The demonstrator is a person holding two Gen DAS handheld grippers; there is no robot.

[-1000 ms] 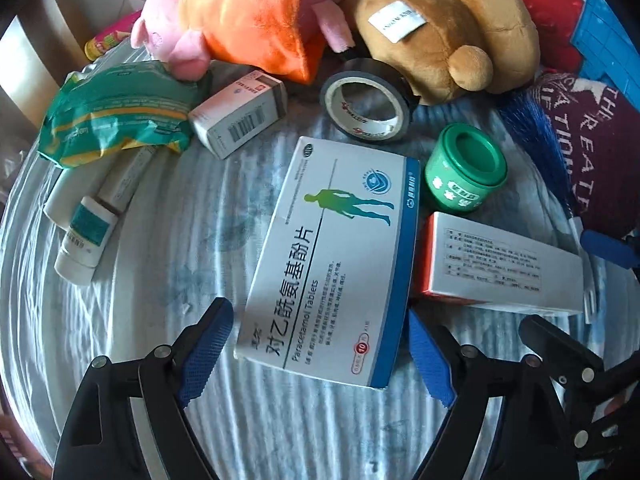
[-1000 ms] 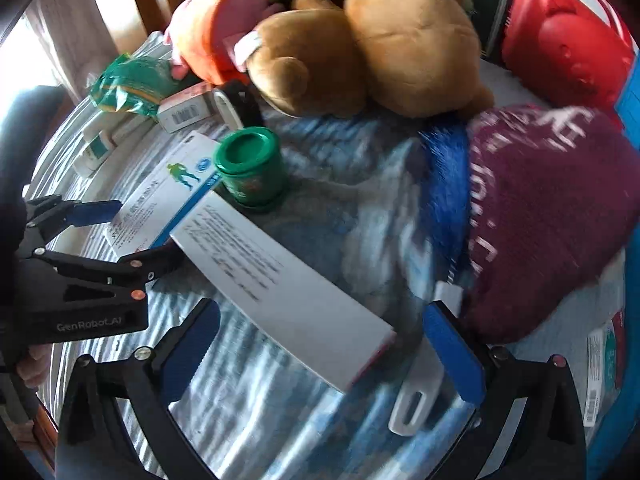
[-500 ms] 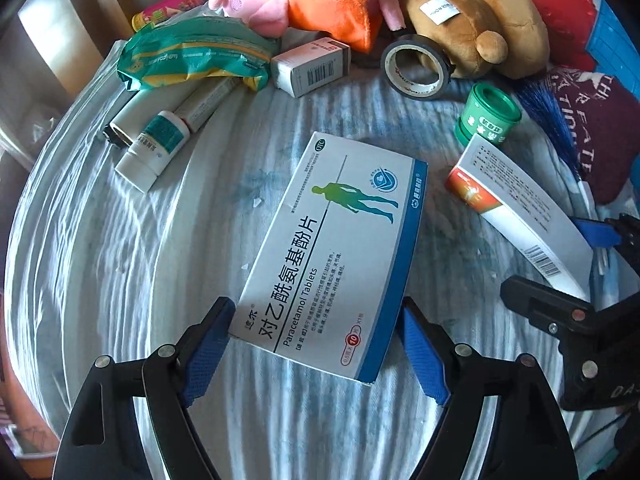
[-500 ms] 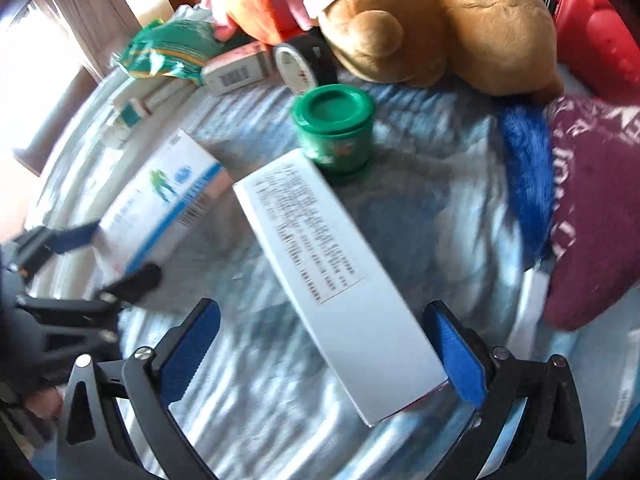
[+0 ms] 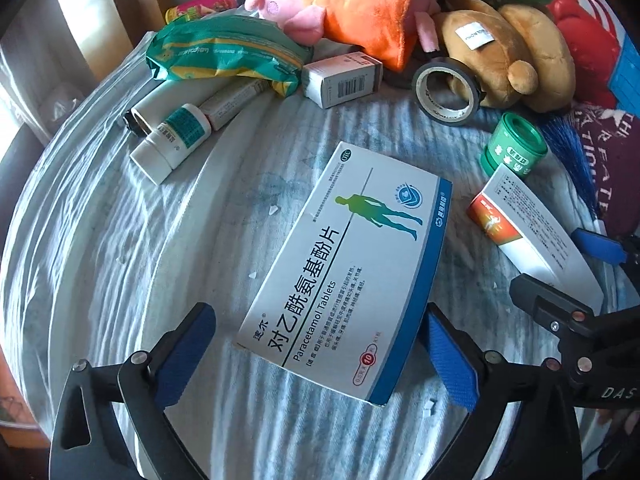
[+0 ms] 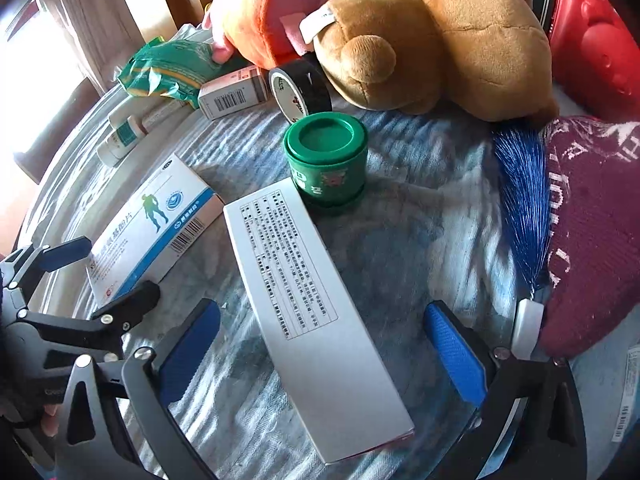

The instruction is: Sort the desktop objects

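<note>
A white and blue paracetamol box (image 5: pixel 348 272) lies flat on the striped cloth between the fingers of my left gripper (image 5: pixel 320 360). The jaws are opening and neither blue pad presses on it. In the right wrist view this box (image 6: pixel 156 224) and the left gripper (image 6: pixel 96 276) sit at the left. A long white carton with an orange end (image 6: pixel 312 304) lies lengthwise between the fingers of my right gripper (image 6: pixel 324 348). That gripper is open, with gaps on both sides. The left wrist view shows the carton (image 5: pixel 532 232) and the right gripper (image 5: pixel 572 268) at the right edge.
A green jar (image 6: pixel 326 160) stands at the carton's far end. Behind it are a tape roll (image 6: pixel 300 88), a small barcoded box (image 5: pixel 344 78), a green packet (image 5: pixel 224 52), white tubes (image 5: pixel 172 142) and plush toys (image 6: pixel 420 40). A blue brush (image 6: pixel 520 184) and maroon knit (image 6: pixel 592 232) lie to the right.
The left pads have spread apart and let go of the paracetamol box, which rests on the cloth. The left view has rolled and drawn back. The white carton now lies straighter between the right fingers.
</note>
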